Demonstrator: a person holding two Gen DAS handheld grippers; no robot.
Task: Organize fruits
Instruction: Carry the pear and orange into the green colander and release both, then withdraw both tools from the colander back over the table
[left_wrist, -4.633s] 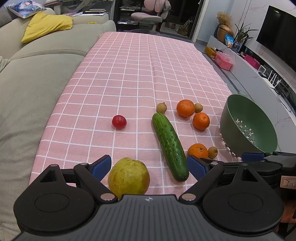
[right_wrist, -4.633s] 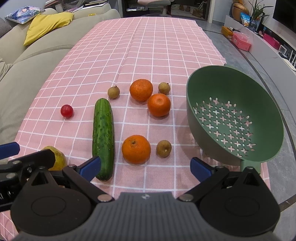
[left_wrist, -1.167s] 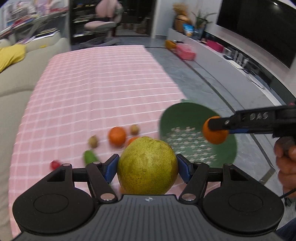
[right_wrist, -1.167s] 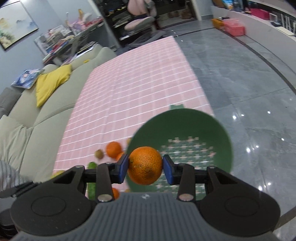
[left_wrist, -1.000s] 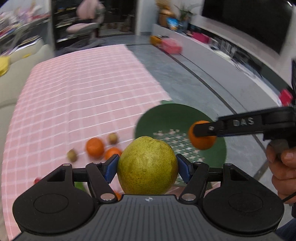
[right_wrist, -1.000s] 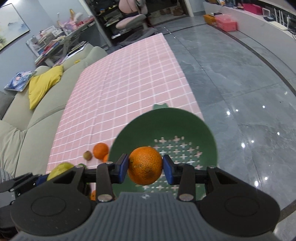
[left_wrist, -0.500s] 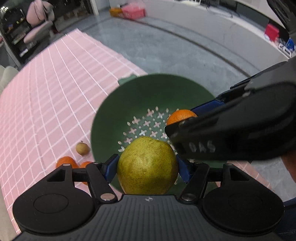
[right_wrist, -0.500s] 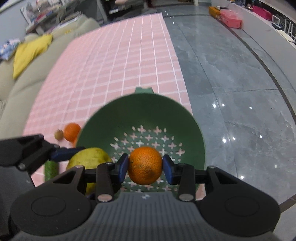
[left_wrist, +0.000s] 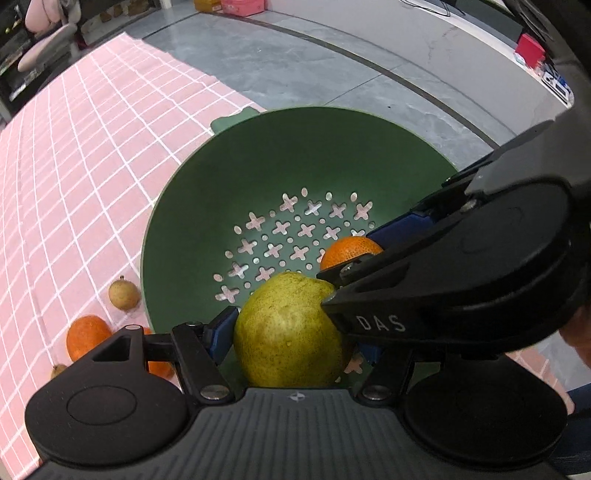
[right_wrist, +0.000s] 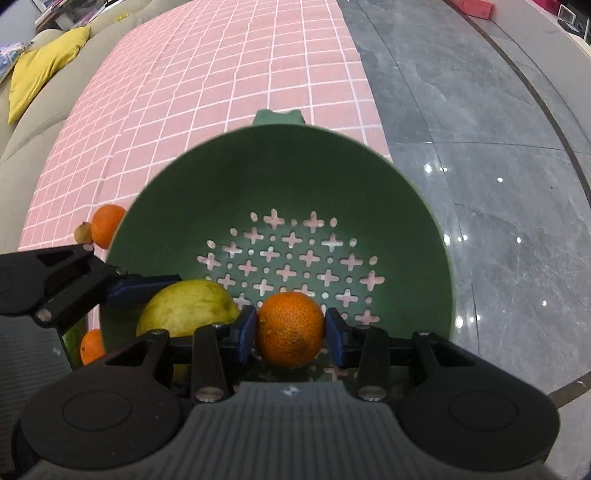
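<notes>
A green colander (left_wrist: 229, 177) (right_wrist: 388, 195) stands at the right edge of the pink checked tablecloth (left_wrist: 74, 166). My left gripper (left_wrist: 291, 336) is shut on a yellow-green pear (left_wrist: 288, 332) and holds it over the colander's near side. The pear also shows in the right wrist view (right_wrist: 184, 306). My right gripper (right_wrist: 290, 328) is shut on an orange (right_wrist: 290, 325) and holds it inside the colander, just right of the pear. The orange shows in the left wrist view (left_wrist: 347, 251), partly hidden by the right gripper's body.
On the cloth left of the colander lie two oranges (left_wrist: 86, 339) (right_wrist: 105, 223), a third orange (right_wrist: 90, 345), small brown fruits (left_wrist: 123, 293) (right_wrist: 83, 232) and a sliver of cucumber (right_wrist: 74, 339). A sofa with a yellow cushion (right_wrist: 40, 70) lies left; grey floor (right_wrist: 480, 110) right.
Both grippers have moved lower and closer over the colander with their fruit still held. The pear and the orange now sit side by side within the bowl's rim.
</notes>
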